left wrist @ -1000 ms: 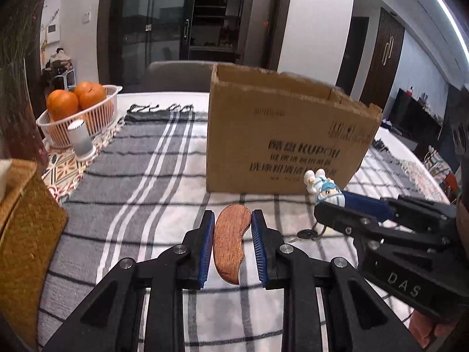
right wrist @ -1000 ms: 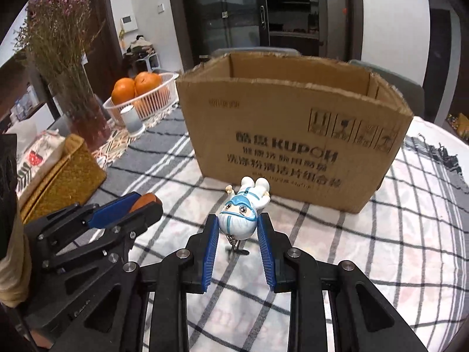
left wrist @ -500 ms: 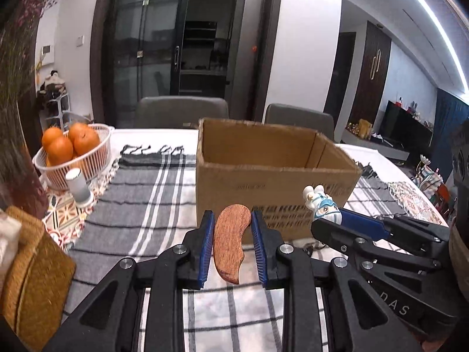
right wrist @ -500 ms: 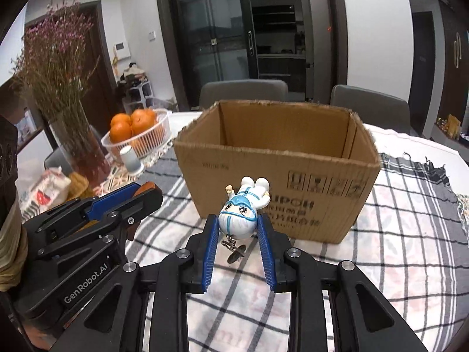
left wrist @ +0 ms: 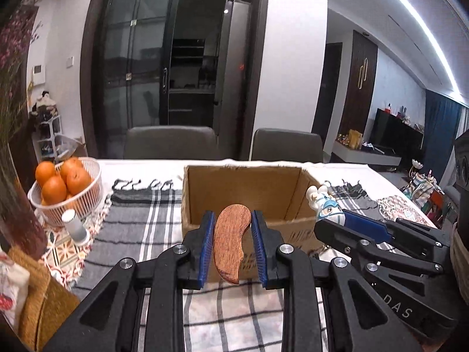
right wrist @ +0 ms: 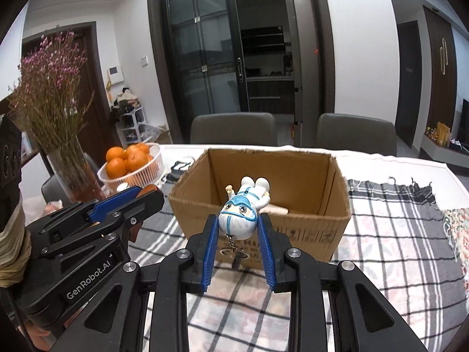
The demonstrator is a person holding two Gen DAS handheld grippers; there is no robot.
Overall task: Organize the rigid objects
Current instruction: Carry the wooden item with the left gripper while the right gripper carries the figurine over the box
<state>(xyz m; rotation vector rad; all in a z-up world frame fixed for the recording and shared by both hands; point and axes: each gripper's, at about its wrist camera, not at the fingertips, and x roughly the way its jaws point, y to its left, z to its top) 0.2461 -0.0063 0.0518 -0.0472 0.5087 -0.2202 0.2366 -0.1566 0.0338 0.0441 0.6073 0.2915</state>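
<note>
My left gripper (left wrist: 231, 228) is shut on a curved brown wooden piece (left wrist: 230, 246), held up in front of the open cardboard box (left wrist: 202, 193). The right gripper (right wrist: 239, 228) is shut on a white and blue figurine keychain (right wrist: 241, 218), whose ring dangles below. Both grippers hover side by side above the checked cloth, just short of the cardboard box's (right wrist: 334, 228) near wall. In the left wrist view the figurine (left wrist: 324, 205) and right gripper (left wrist: 331, 217) show at the right. In the right wrist view the left gripper (right wrist: 140, 196) shows at the left. A pale object lies inside the box.
A white basket of oranges (left wrist: 63, 189) and a small white bottle (left wrist: 74, 227) stand at the left. A vase of dried flowers (right wrist: 55, 135) and a woven basket (left wrist: 38, 302) are further left. Two grey chairs (right wrist: 234, 129) stand behind the table.
Both grippers rose with their objects. The box's open top and inside now show, where before only its front wall was seen.
</note>
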